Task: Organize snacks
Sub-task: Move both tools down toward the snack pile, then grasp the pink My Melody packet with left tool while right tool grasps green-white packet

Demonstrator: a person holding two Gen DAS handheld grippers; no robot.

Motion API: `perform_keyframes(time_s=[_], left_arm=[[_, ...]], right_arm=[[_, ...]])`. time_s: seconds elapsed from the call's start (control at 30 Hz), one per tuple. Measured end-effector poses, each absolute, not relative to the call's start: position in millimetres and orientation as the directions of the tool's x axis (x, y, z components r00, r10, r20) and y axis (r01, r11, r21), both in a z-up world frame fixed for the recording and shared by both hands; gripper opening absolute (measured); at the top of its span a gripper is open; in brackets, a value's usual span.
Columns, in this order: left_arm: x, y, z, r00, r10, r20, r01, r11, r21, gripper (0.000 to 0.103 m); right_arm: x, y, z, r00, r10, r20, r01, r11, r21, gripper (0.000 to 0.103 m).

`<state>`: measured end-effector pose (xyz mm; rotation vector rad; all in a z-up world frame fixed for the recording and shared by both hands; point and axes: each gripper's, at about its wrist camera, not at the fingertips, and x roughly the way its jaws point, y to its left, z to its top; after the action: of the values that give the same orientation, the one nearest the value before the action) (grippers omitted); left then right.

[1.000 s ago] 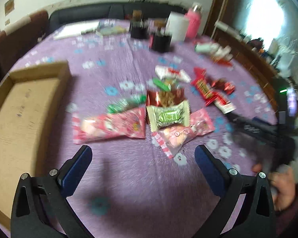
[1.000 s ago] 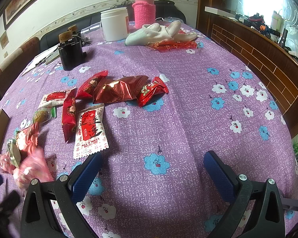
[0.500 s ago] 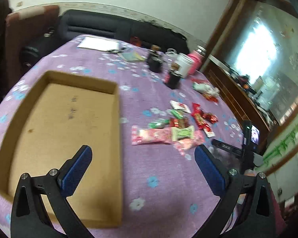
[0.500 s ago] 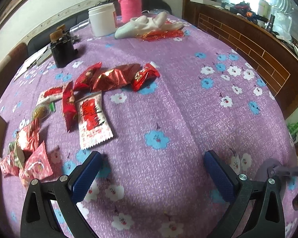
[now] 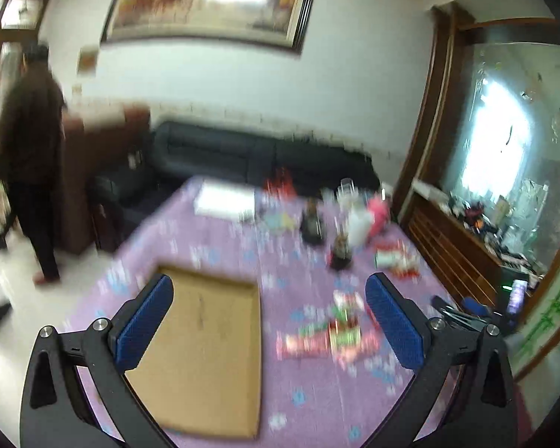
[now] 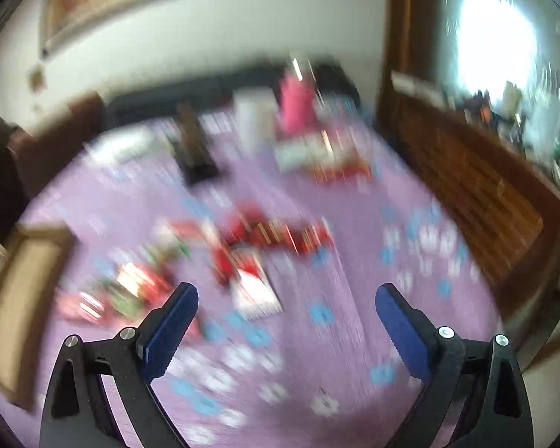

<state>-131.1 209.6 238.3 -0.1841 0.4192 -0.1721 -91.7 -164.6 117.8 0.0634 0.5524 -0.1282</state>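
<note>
At the far left of the left wrist view a person in dark clothes [image 5: 26,142] stands on the pale floor beside the table. The purple flowered tablecloth [image 5: 310,392] fills the lower middle of the view. On it, left of centre, lies a shallow cardboard box [image 5: 205,354], its brown floor bare where it shows. The left gripper [image 5: 278,321] hangs above the table with its blue-padded fingers spread wide and nothing between them — the left pad overlaps the box's near corner in the view.

Just right of the box, well apart from its wall, a blurred cluster of snack packets [image 5: 328,332] in pink, green and red rests on the cloth. Further back stand two small dark containers [image 5: 311,224], a white jar [image 5: 356,224] and a pink bottle [image 5: 379,212]. A black sofa [image 5: 261,156] runs along the wall behind the table, below a framed painting [image 5: 209,3].

The right wrist view is heavily smeared. The cardboard box [image 6: 18,298] sits at its left edge, then the pink and green packets [image 6: 123,295], then red packets [image 6: 276,235] and a red-and-white packet [image 6: 254,291] near the middle of the cloth. The right gripper [image 6: 285,321] is released too, fingers wide apart and holding nothing. At the far right a wooden sideboard [image 6: 466,186] stands under a bright window [image 6: 492,44].
</note>
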Motion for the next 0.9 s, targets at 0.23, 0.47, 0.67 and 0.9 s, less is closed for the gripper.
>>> perform_keyframes(time_s=[0.23,0.47,0.67,0.9], left_arm=[[-79,177,211,0.843,-0.255,-0.473,0.202,0.966,-0.161,0.103],[-18,167,113,0.593,-0.392,-0.703,0.194,0.917,-0.348,0.041],[-14,150,92,0.543,-0.387,-0.745,0.186,0.921,-0.342,0.040],[8,111,73,0.483,-0.360,-0.798,0.238,0.931,-0.276,0.040]], right_arm=[[-59,-133,138,0.749,0.275,-0.603,-0.159,0.958,0.239,0.102],[-16,-91,48,0.579,0.345,-0.739,-0.207,0.939,0.276,0.066],[7,-81,20,0.520,0.344,-0.782,-0.198,0.939,0.282,0.064],[3,-90,8,0.487,0.379,-0.787,-0.199,0.925,0.323,0.025]])
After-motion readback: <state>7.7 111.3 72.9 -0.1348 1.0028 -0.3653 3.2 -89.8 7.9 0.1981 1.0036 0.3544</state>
